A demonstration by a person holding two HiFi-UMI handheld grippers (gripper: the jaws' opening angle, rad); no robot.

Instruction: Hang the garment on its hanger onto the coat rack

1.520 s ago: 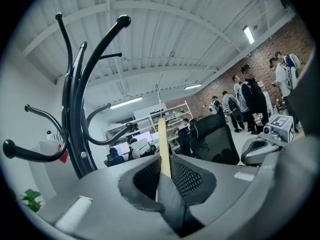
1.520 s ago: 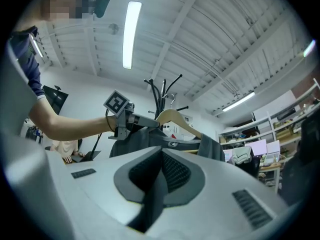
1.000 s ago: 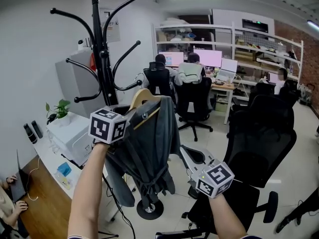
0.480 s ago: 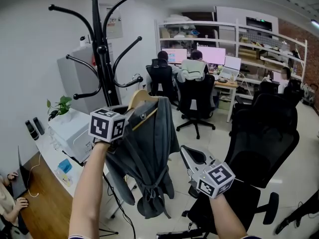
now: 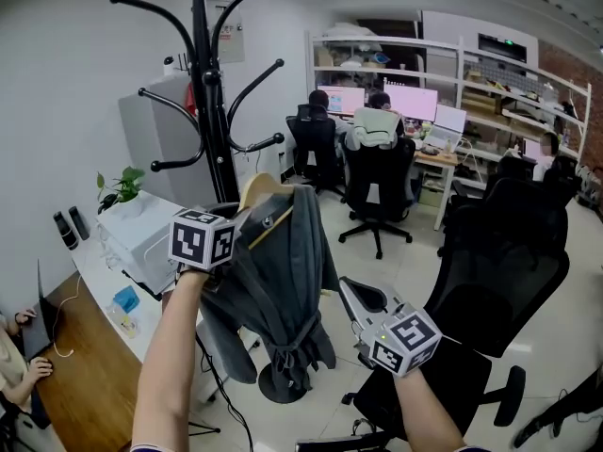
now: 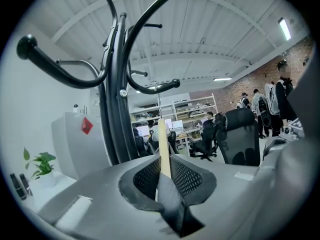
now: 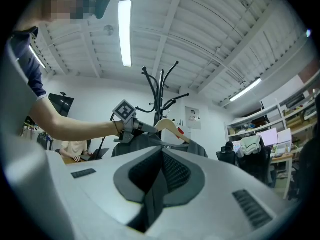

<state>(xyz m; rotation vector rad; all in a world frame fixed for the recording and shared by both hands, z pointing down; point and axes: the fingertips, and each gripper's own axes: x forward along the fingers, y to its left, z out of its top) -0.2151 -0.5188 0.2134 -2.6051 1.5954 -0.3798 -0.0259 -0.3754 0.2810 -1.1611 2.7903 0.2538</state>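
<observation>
Just in front of the coat rack [image 5: 209, 111]: left gripper [image 5: 243, 226] jaws clamped on the wooden hanger [image 5: 264, 188]; grey garment [image 5: 283, 281] draped on it, held below the rack's lowest arms, apart from them. Right gripper [image 5: 354, 292] lower right, jaws closed together, nothing between

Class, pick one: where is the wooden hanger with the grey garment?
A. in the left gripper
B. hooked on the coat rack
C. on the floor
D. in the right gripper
A: the left gripper is clamped on the hanger, not yet hooked on the coat rack.
</observation>
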